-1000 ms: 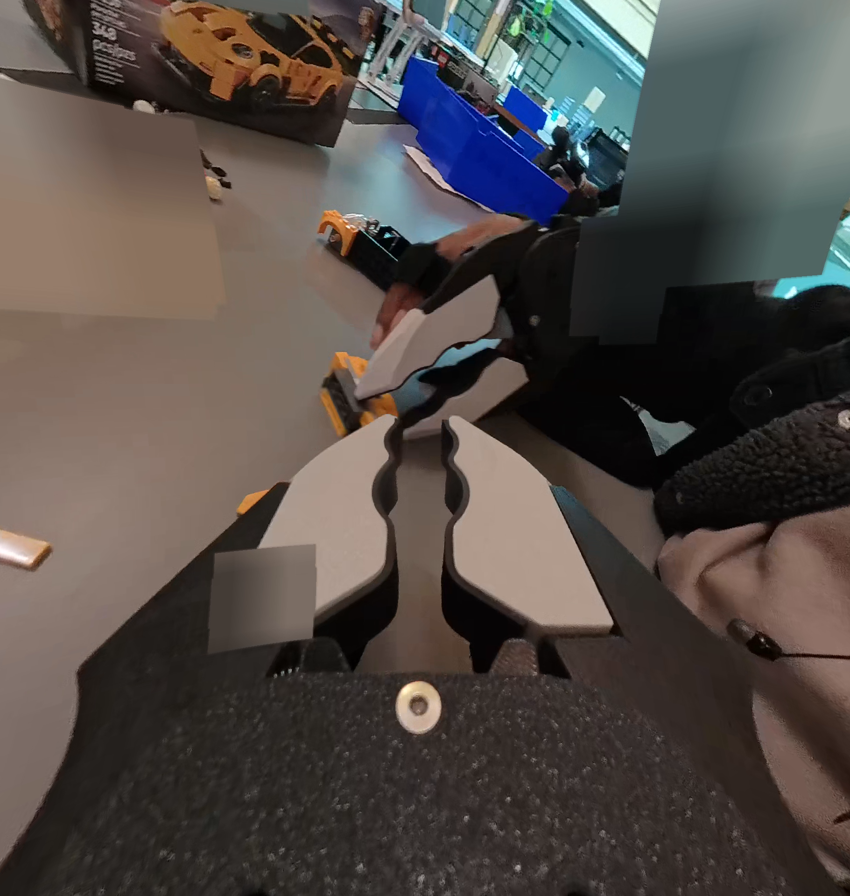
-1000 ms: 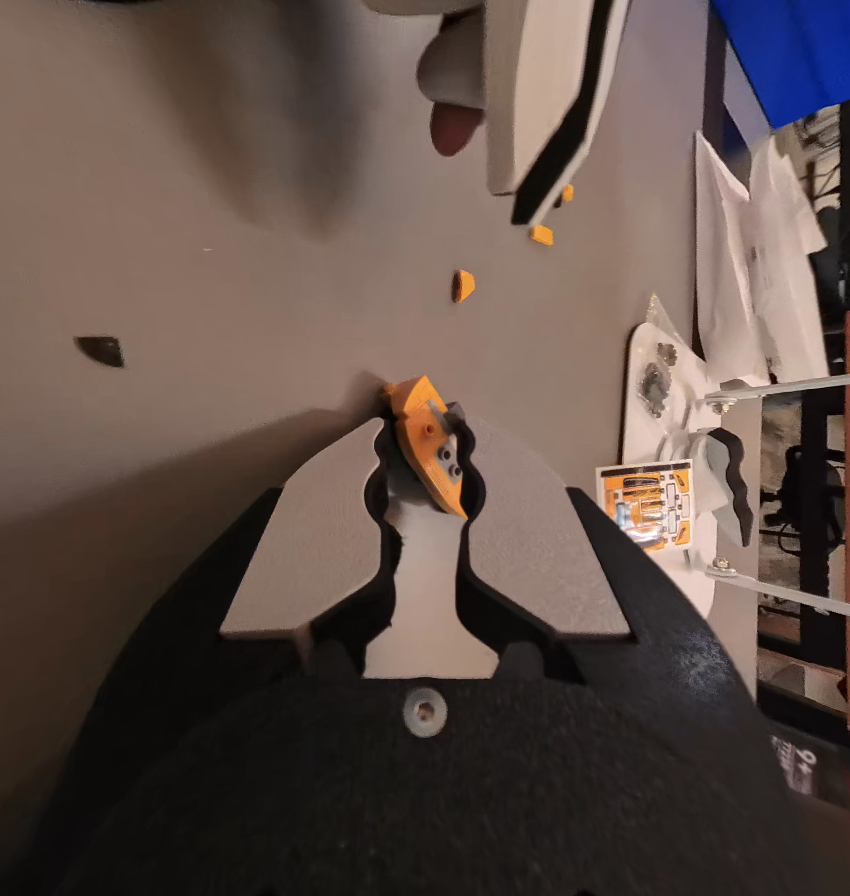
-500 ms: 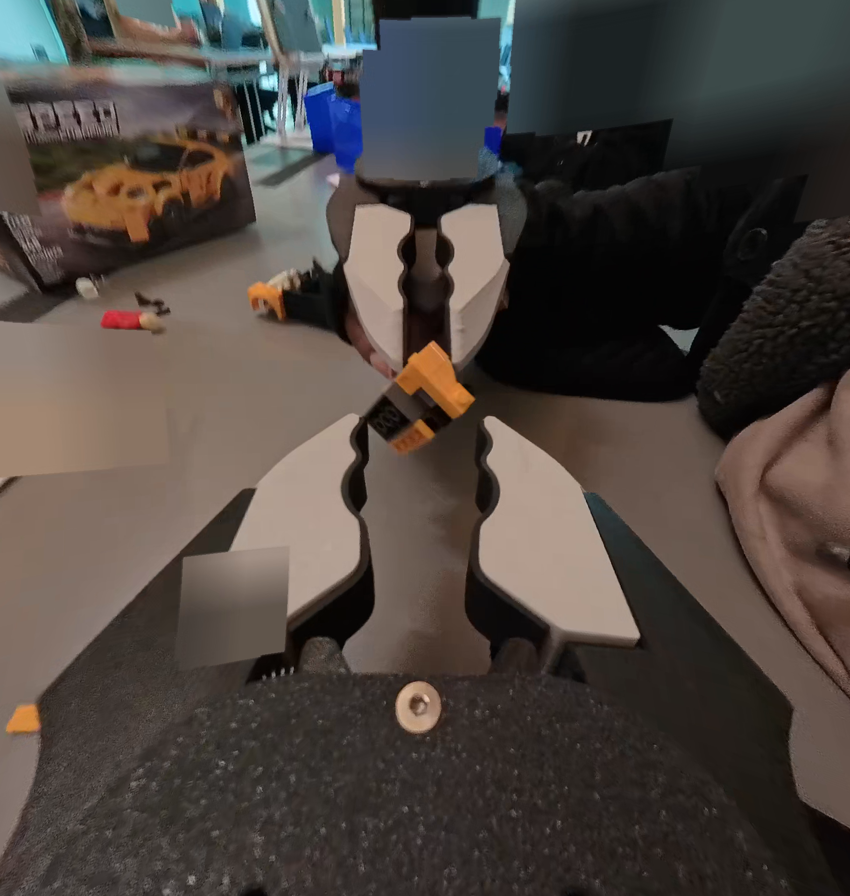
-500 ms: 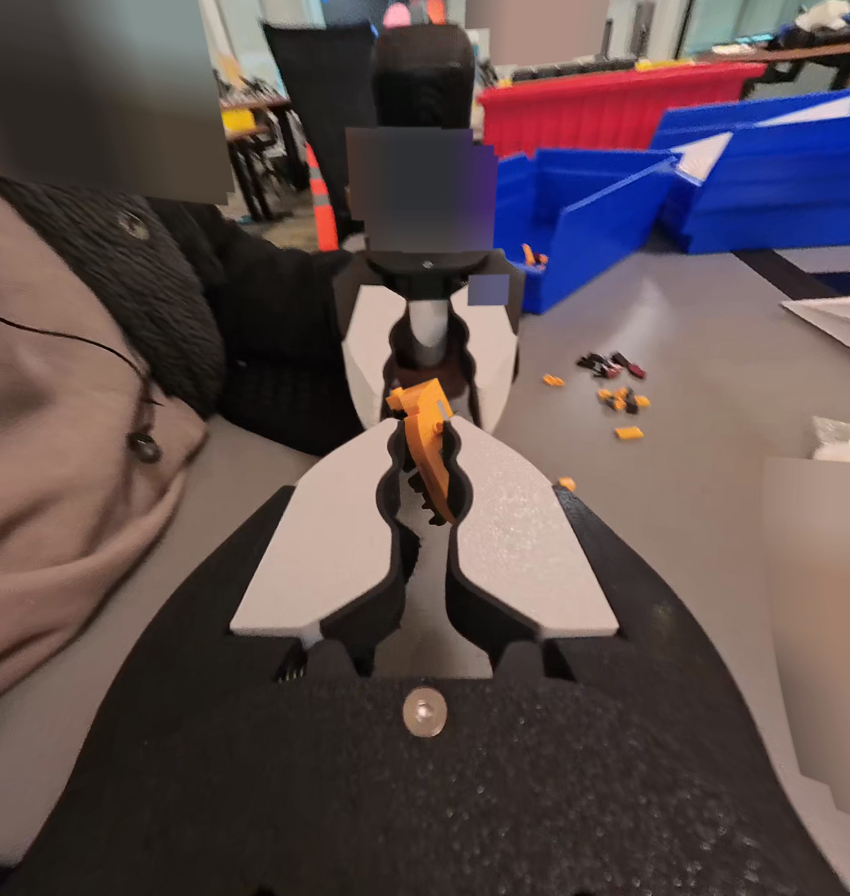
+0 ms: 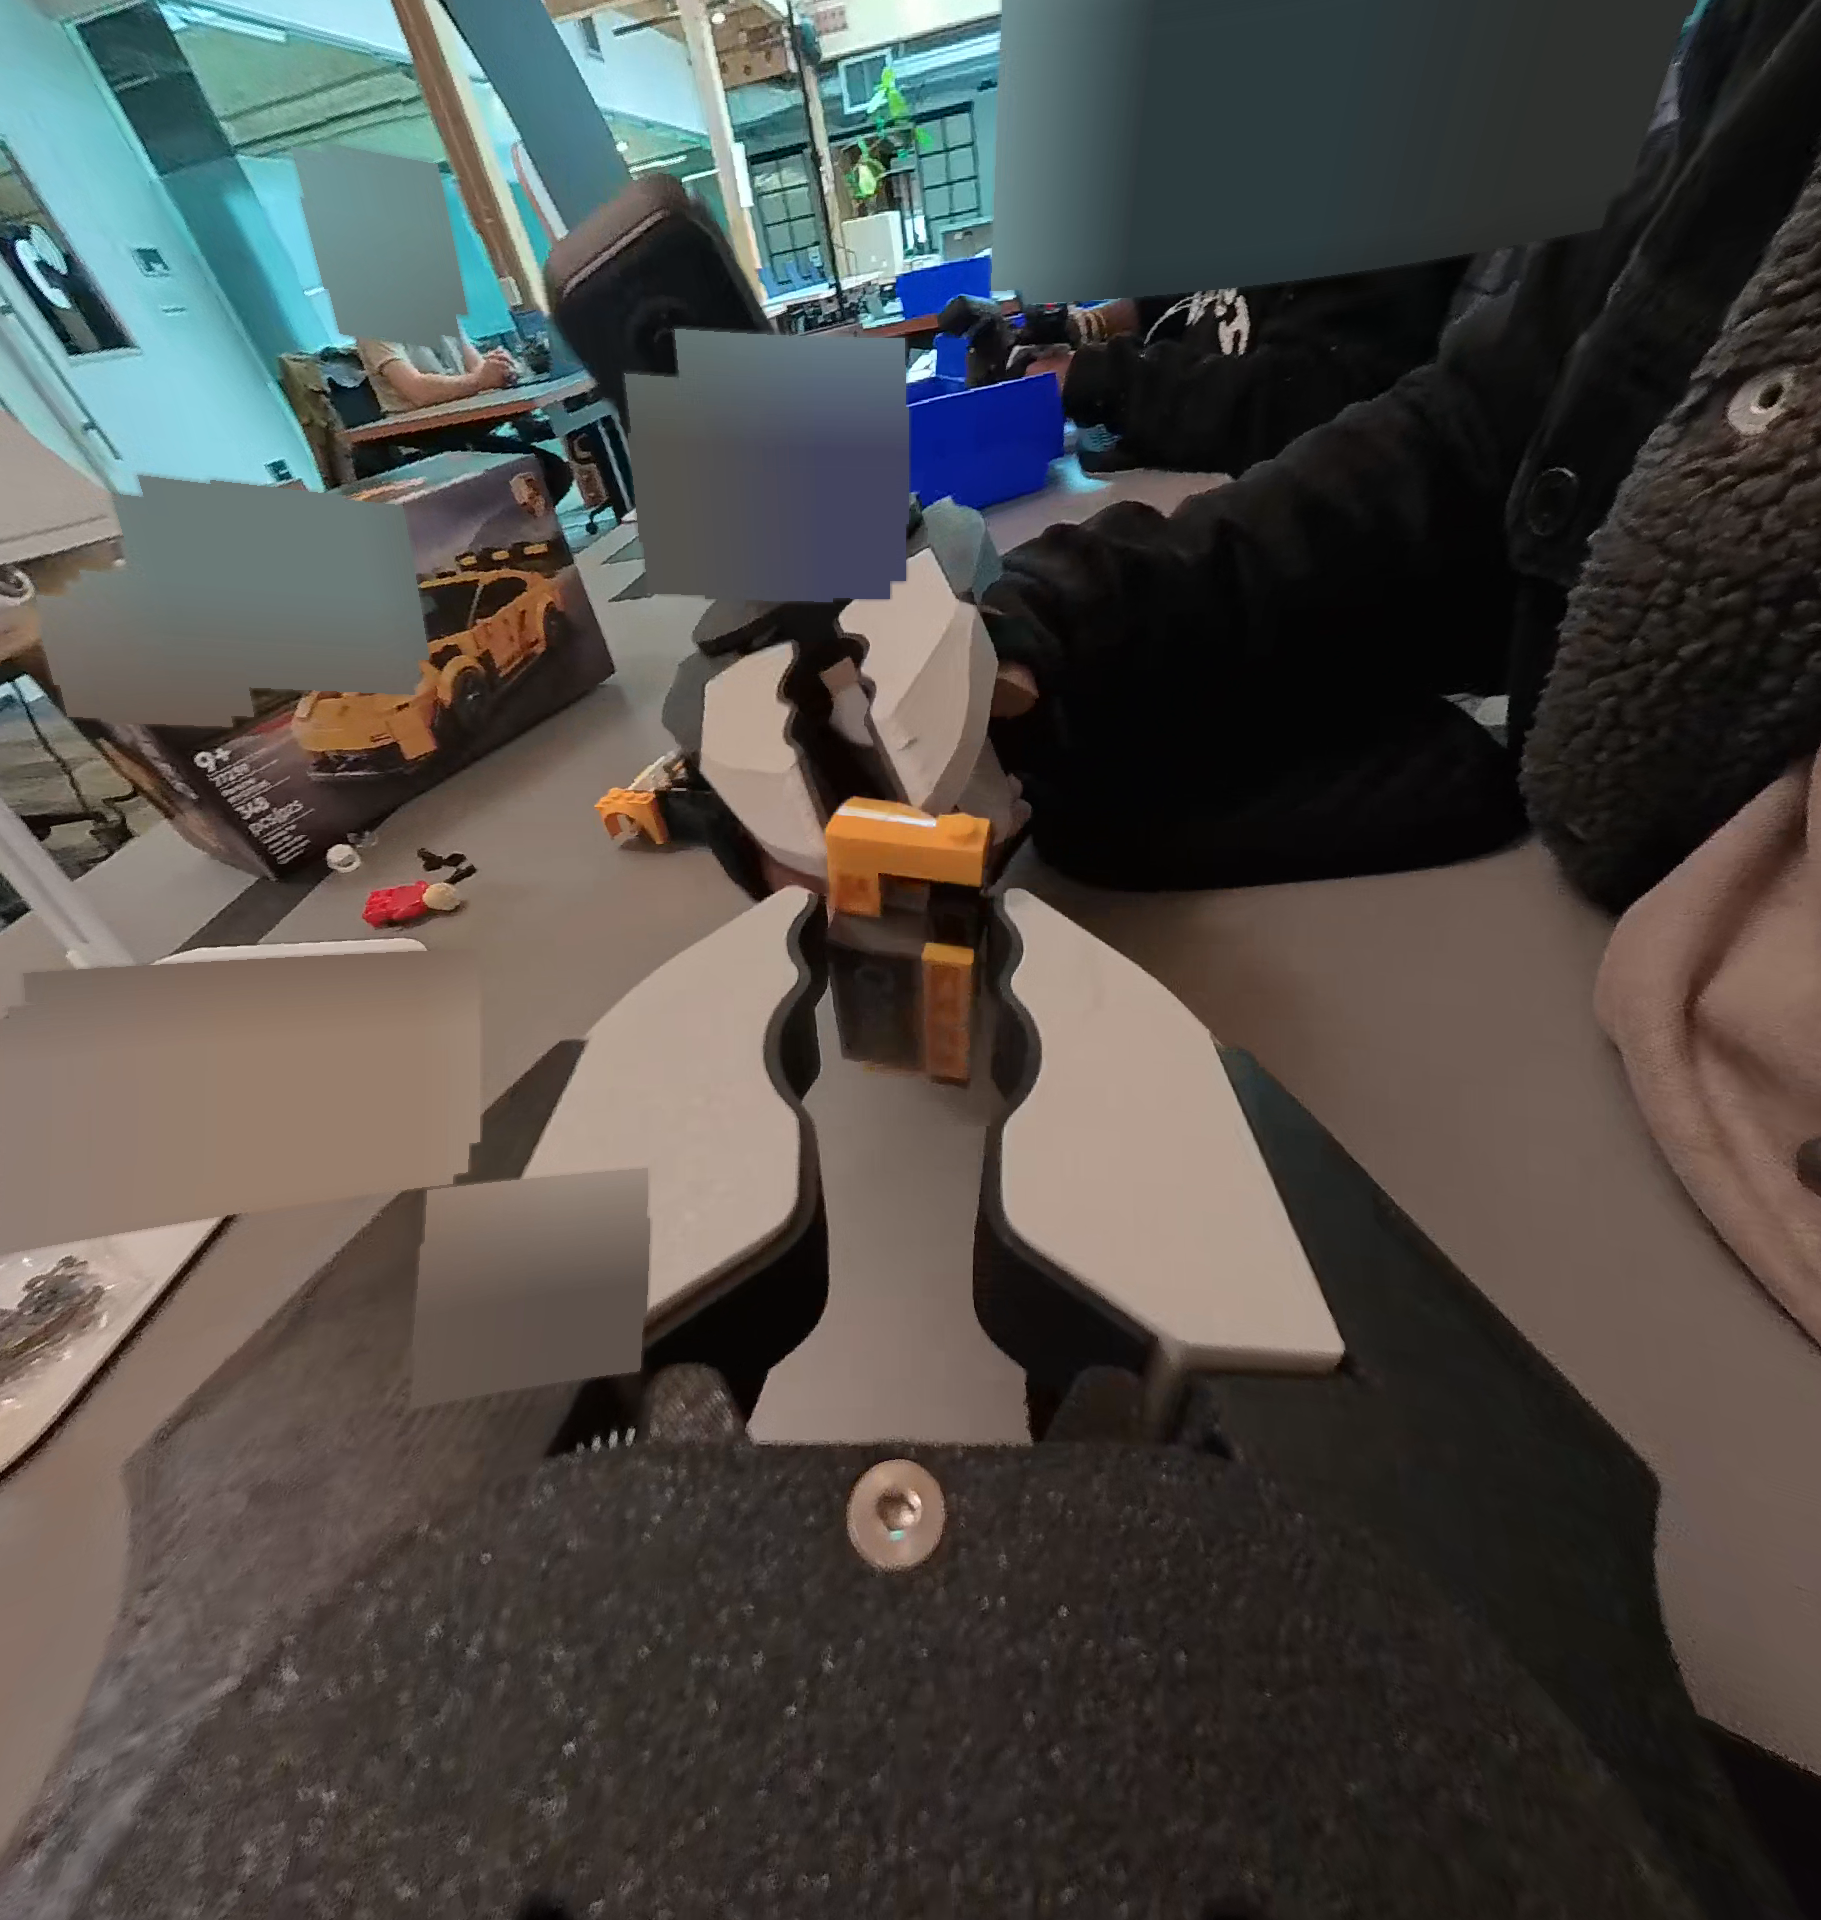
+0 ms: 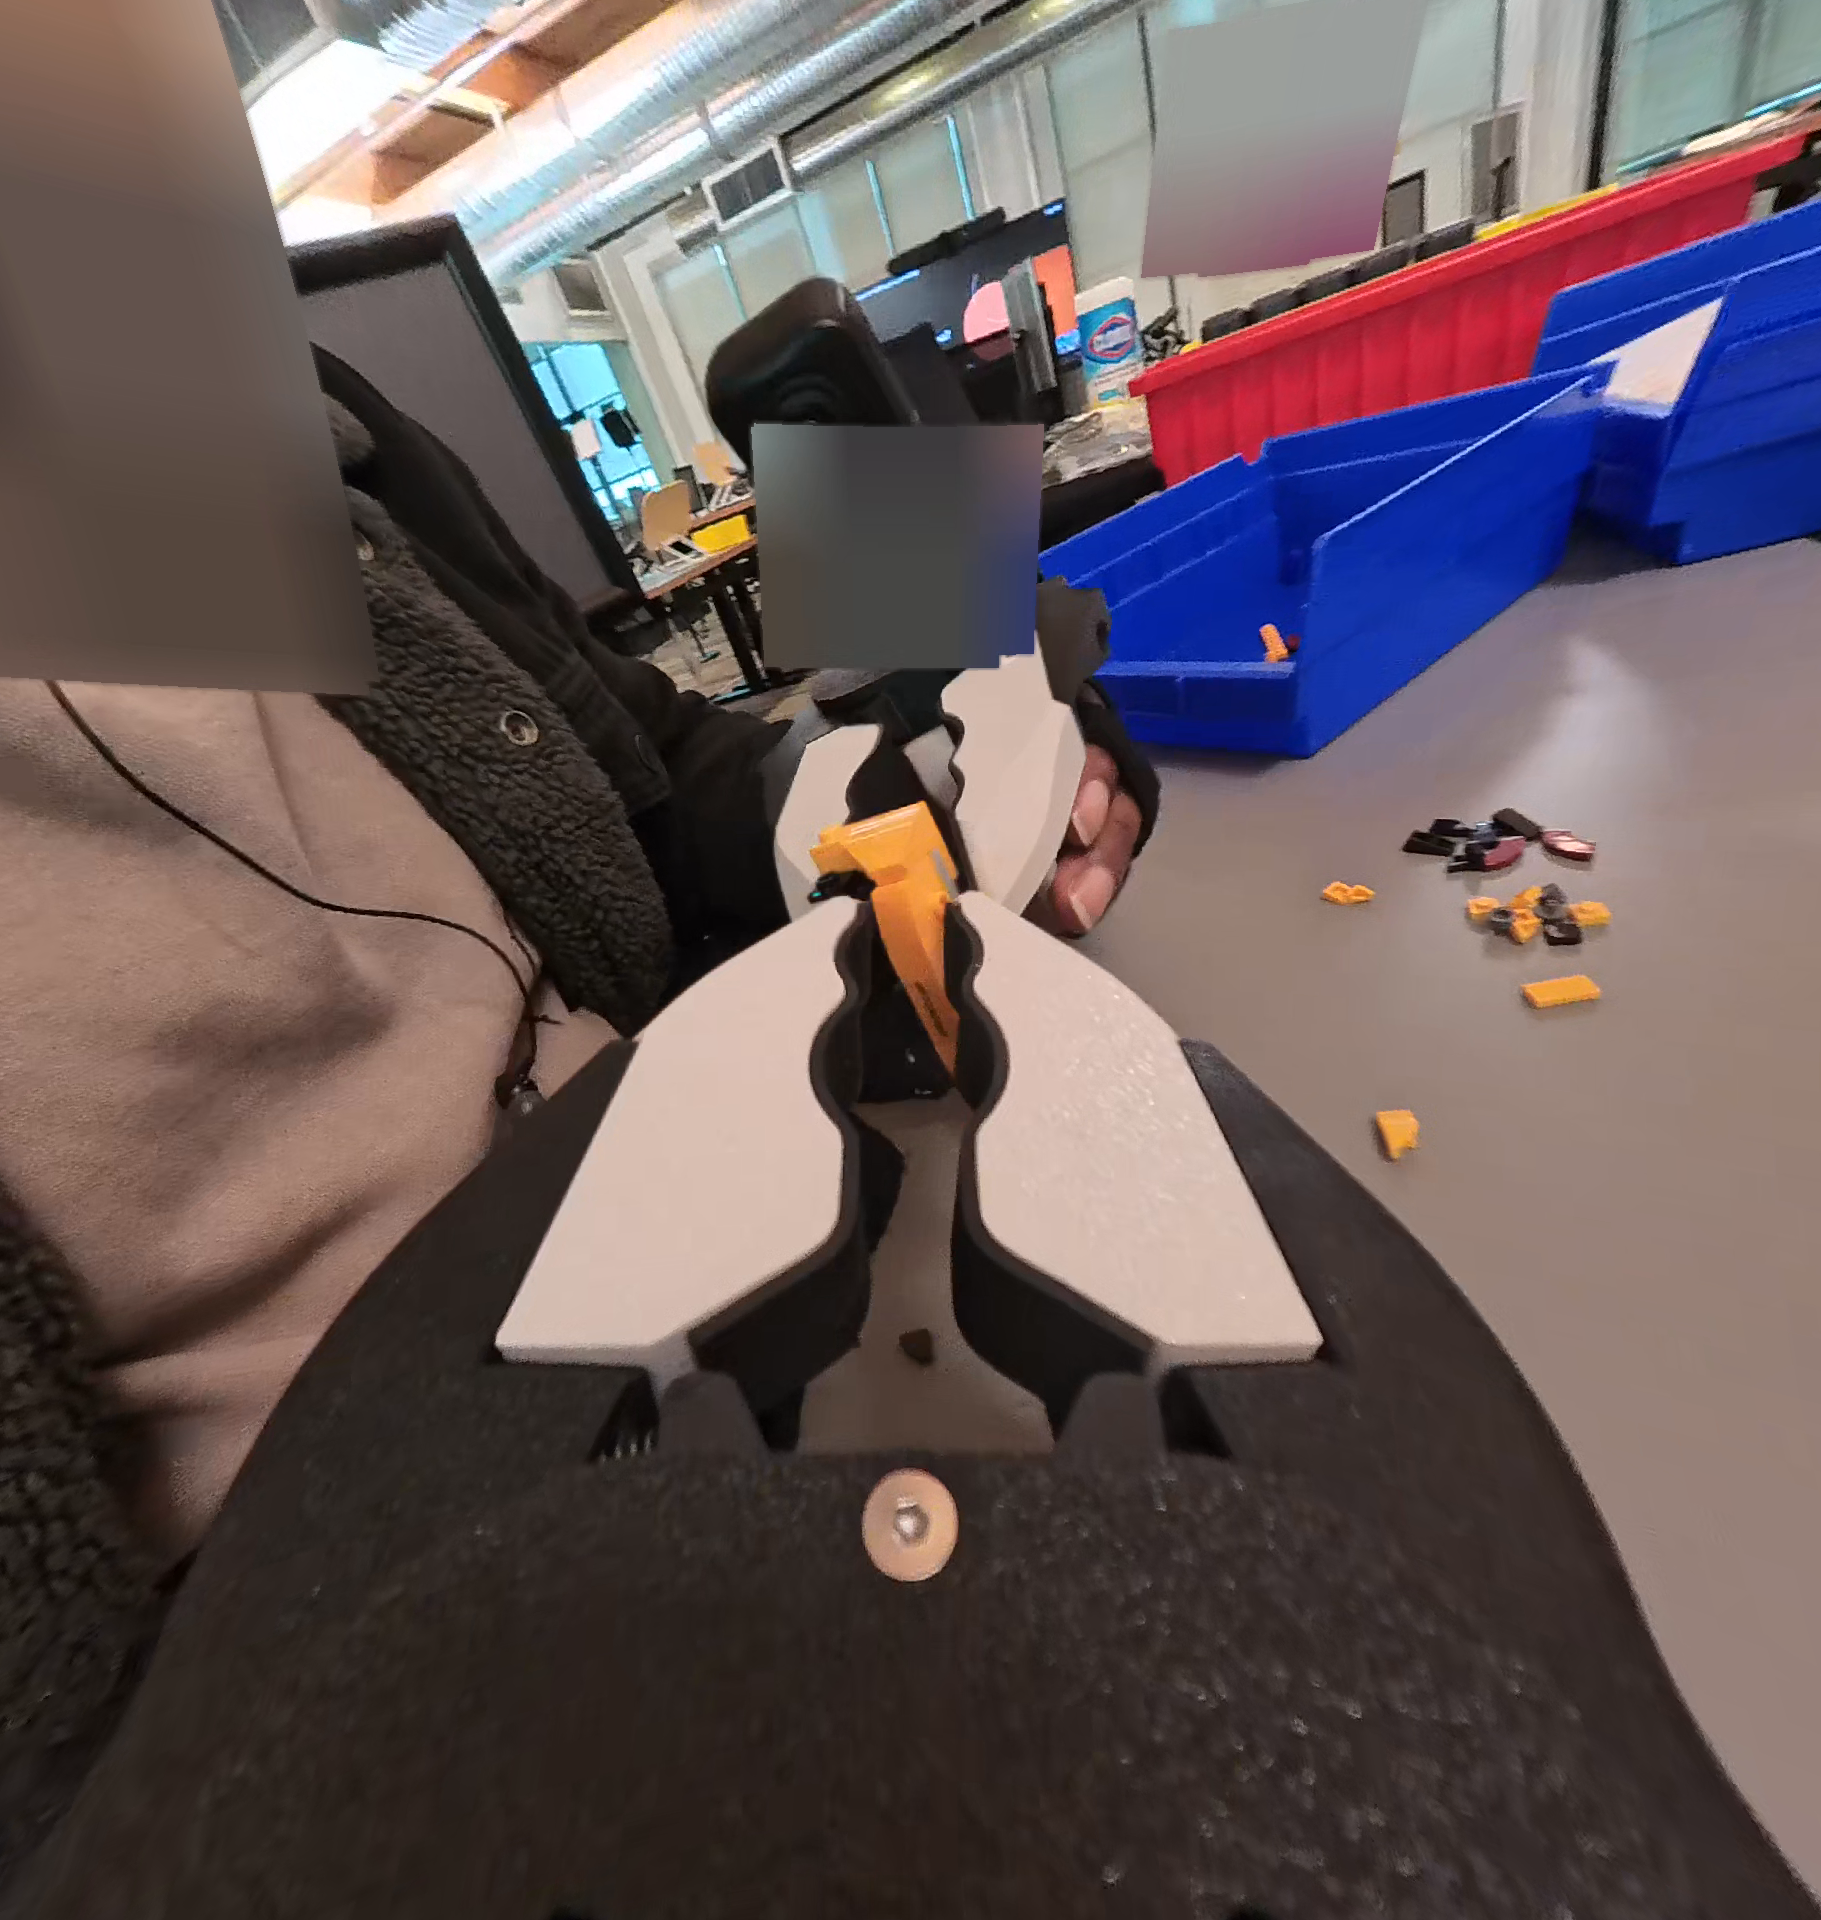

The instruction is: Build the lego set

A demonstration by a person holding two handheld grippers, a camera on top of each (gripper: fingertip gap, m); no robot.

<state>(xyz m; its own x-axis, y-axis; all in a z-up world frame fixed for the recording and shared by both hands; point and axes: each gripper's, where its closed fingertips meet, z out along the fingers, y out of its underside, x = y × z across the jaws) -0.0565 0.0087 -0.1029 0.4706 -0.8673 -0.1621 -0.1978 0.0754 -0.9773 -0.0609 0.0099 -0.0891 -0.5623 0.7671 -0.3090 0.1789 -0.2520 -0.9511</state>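
A small orange, black and grey lego sub-assembly [image 5: 906,977] is held in the air between my two grippers, which face each other. My right gripper [image 6: 908,909] is shut on the sub-assembly [image 6: 916,956] at its far end. In the left wrist view the right gripper [image 5: 875,790] is just beyond the sub-assembly. My left gripper [image 5: 904,904] has a jaw close on each side of the piece. A thin dark gap shows on its left side, so I cannot tell whether it grips. The left gripper [image 6: 901,862] also shows in the right wrist view.
The lego set box [image 5: 449,686] stands at the back left, with a partly built orange and black part [image 5: 646,810] and a small red piece [image 5: 392,904] near it. Loose orange and dark pieces [image 6: 1529,914] and blue bins [image 6: 1301,582] lie to the right. A person's sleeves are close by. The tips of both grippers are at nearly the same place.
The right gripper brought the sub-assembly up from the table and turned it to face the left gripper. It now sits between the left jaws, which opened, then narrowed slightly.
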